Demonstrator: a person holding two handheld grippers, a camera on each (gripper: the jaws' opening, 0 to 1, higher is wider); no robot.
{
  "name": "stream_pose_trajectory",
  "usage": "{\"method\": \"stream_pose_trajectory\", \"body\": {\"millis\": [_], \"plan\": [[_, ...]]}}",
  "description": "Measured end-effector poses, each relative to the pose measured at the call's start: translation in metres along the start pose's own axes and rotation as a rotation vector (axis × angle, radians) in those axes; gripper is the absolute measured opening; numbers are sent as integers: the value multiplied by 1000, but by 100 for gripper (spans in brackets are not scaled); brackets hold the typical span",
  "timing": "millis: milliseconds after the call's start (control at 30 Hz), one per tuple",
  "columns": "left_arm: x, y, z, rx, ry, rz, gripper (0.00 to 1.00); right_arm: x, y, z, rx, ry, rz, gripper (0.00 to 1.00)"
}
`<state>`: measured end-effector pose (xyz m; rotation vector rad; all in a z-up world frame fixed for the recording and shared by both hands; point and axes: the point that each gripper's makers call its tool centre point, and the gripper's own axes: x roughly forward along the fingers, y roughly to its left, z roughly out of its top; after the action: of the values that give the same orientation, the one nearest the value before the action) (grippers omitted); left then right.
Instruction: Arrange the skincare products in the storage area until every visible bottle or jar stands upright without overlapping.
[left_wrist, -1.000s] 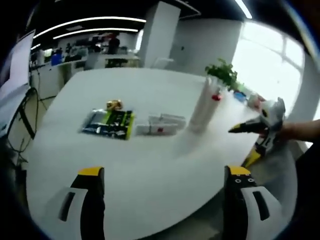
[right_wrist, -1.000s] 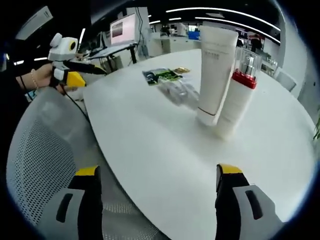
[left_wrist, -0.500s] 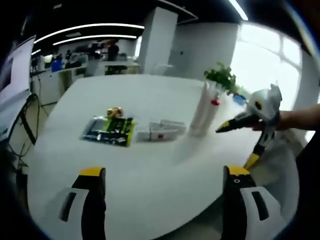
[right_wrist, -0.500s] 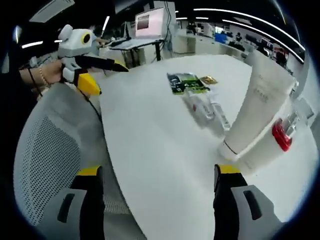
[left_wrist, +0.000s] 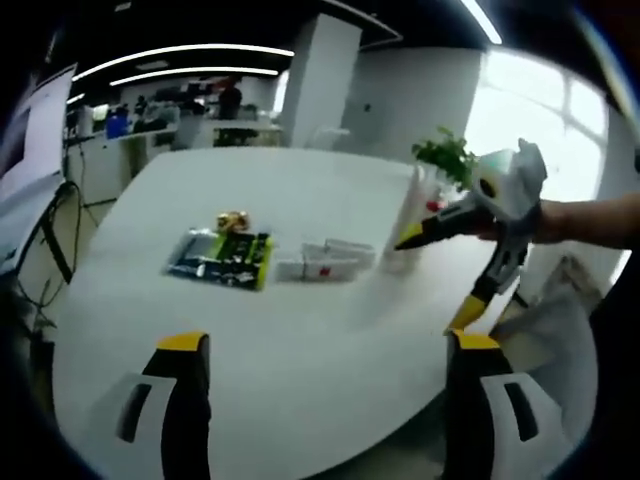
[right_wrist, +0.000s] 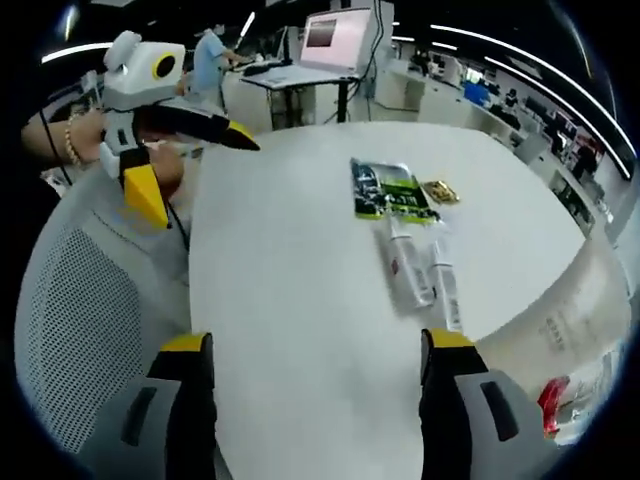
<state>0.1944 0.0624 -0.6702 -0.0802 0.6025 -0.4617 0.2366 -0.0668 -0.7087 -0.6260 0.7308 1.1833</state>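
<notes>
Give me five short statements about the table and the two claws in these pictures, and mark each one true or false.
1. The green packet lies flat on the white table. True.
2. The left claw is shut on a tube. False: its jaws stand apart with nothing between them.
3. Two small white tubes lie on their sides beside the green packet. True.
4. The right claw grips the green packet. False: it is open and holds nothing.
5. The tall white tube lies flat on the table. False: it stands upright, near the plant.
</notes>
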Motion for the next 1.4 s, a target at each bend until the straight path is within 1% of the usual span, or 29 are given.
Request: {"method": "stream_pose_trajectory", "body": {"millis": [100,200,267,300,400,500,600,700,833,967,1067,1133,1200,1267,1333,1400], "plan": [[0,0,0,-6,0,-3,93,6,-6,5,-6,17,3,81],[0,1,0,-9,1,-1,92,14,-19,9,-24,50,-19,76],[0,1,-1,-5,7,1,91,14,-19,14,-39,52,-28,72],[0,1,-2,-3,11,-1,91,18,-22,19,-62,56,-38,71],[1,0,-3,5,14,-1,91,27,-27,19,-87,91,-49,73],[1,0,-3,4,16,-1,90,35,-33,17,-125,124,-62,70],[1,0,-4,4,19,-6,90,39,-36,21,-120,126,-52,68],[1,0,-6,13,26,-6,90,44,-39,24,-122,126,-53,63],[1,0,-6,4,23,-9,90,55,-49,26,-101,136,-65,61],[0,1,-6,-2,24,-6,89,65,-61,27,-92,155,-106,57],[0,-1,-5,-5,21,-11,89,72,-59,32,-120,161,-100,53],[1,-1,-7,0,27,-10,89,79,-62,33,-119,166,-105,52],[1,-1,-7,3,27,-10,89,81,-66,35,-92,163,-109,51],[0,1,-7,1,26,-7,89,85,-69,36,-58,150,-103,46],[0,1,-6,-4,22,-5,88,89,-73,36,-51,147,-101,42],[0,2,-6,-6,19,-2,88,91,-76,37,-33,147,-98,41]]}}
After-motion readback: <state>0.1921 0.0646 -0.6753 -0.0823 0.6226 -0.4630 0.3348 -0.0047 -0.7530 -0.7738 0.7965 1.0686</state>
